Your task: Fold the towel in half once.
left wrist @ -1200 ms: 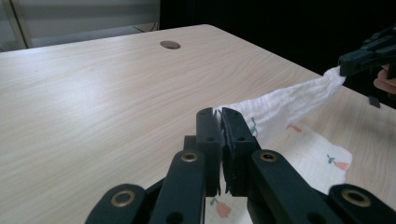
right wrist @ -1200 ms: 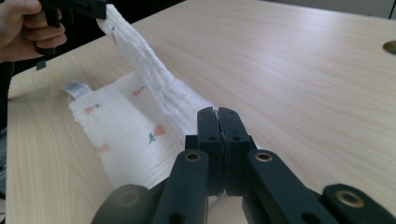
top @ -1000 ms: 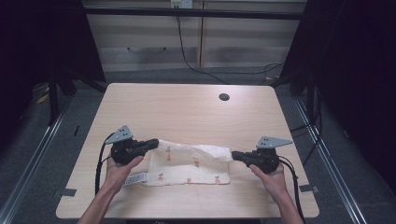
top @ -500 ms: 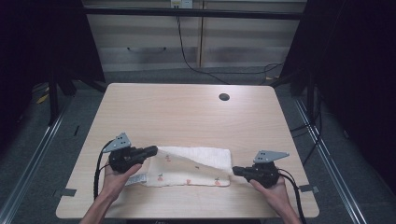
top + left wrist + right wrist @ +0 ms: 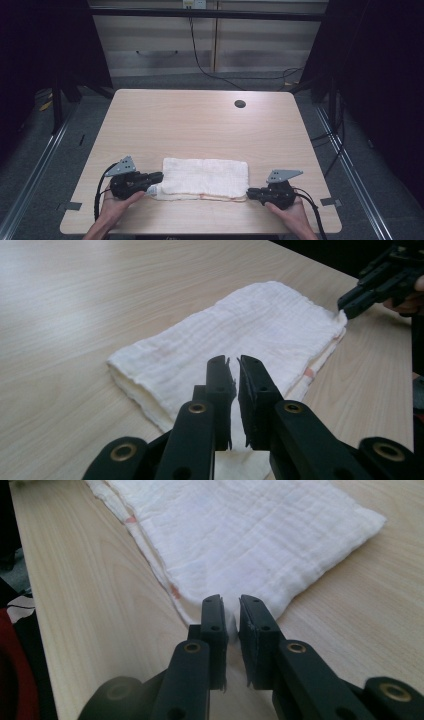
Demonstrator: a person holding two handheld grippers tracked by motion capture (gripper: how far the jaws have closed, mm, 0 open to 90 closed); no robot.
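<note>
Folded white gauze cloth (image 5: pixel 205 178) lay along the pale wooden table's (image 5: pixel 200 125) near edge. My left gripper (image 5: pixel 233 365) and right gripper (image 5: pixel 231 605) pinched its opposite ends; bare tabletop stretched beyond.

White cloth (image 5: pixel 206 175) — faint reddish marks at its edge — on the pale wood-grain table (image 5: pixel 200 125); black tongs (image 5: pixel 233 371).

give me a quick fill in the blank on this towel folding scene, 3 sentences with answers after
The folded white towel lies near the table's ____ edge, the person's side.
The left gripper and the right gripper sit at ____ ends of the towel.
In the right gripper view, a bit of towel sits between the ____ of that gripper.

Missing words: front; opposite; jaws
</note>
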